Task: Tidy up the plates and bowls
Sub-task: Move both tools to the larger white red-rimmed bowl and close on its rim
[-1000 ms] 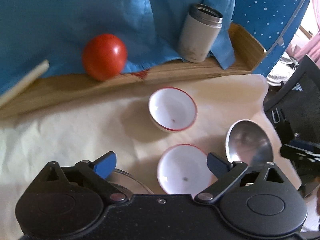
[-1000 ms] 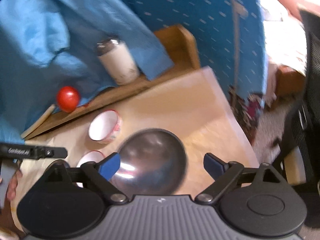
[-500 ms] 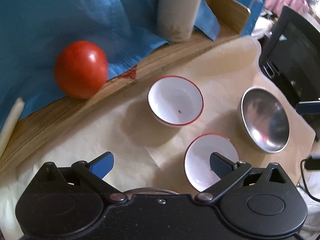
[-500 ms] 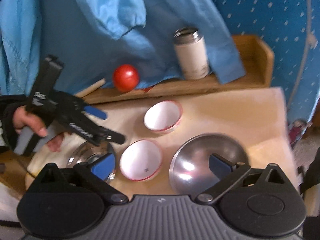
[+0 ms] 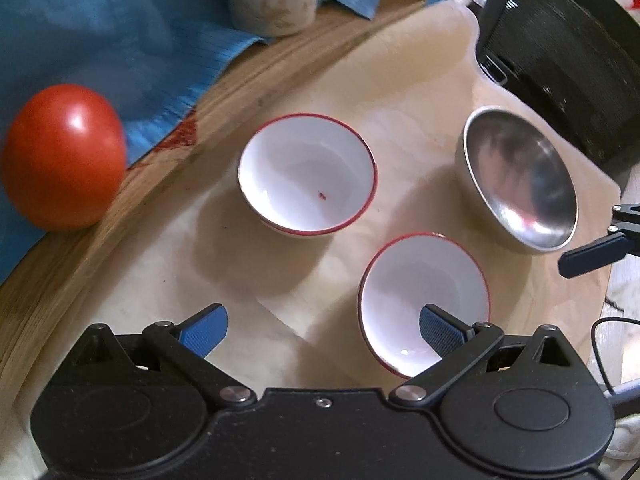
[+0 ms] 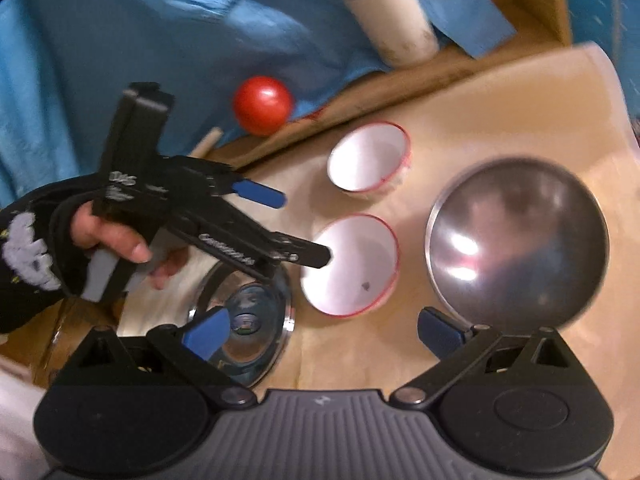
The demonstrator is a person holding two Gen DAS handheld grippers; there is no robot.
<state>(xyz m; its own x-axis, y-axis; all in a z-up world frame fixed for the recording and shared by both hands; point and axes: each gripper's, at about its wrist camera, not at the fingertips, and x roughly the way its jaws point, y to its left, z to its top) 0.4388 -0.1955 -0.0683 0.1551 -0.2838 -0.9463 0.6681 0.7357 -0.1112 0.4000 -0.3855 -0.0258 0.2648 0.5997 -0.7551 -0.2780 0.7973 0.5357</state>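
Since the earlier frame both tongs have travelled across the table: the left tongs (image 5: 320, 322) have come down and rolled, so the near white bowl (image 5: 424, 304) now lies under their right finger, and the glass lid (image 6: 244, 312), formerly at their left finger, is out of the left view. The right tongs (image 6: 324, 328) have swung leftward, so the metal bowl (image 6: 518, 248) now sits beyond their right finger instead of between the fingers.

Left tongs: spread wide, nothing between the blue pads. One finger (image 6: 316, 254) reaches over the rim of the near white bowl as seen from the right wrist; whether it touches I cannot tell. A hand (image 6: 116, 240) in a dark sleeve holds the handle.

Right tongs: spread as wide as they go, pinching nothing. Left pad sits over the glass lid, right pad over bare table near the metal bowl's rim.

Bowls: all three stand upright and apart on the cream table cover (image 5: 400, 80). The far white bowl (image 5: 308, 174), red-rimmed, has a small red speck inside. The near white bowl lies between the glass lid and the metal bowl.

Beyond: a wooden ledge (image 5: 256, 92) carries a red tomato (image 5: 62, 156) and a pale flask (image 6: 394, 20), both against blue cloth (image 5: 100, 32). A black chair (image 5: 560, 52) stands past the table's edge.
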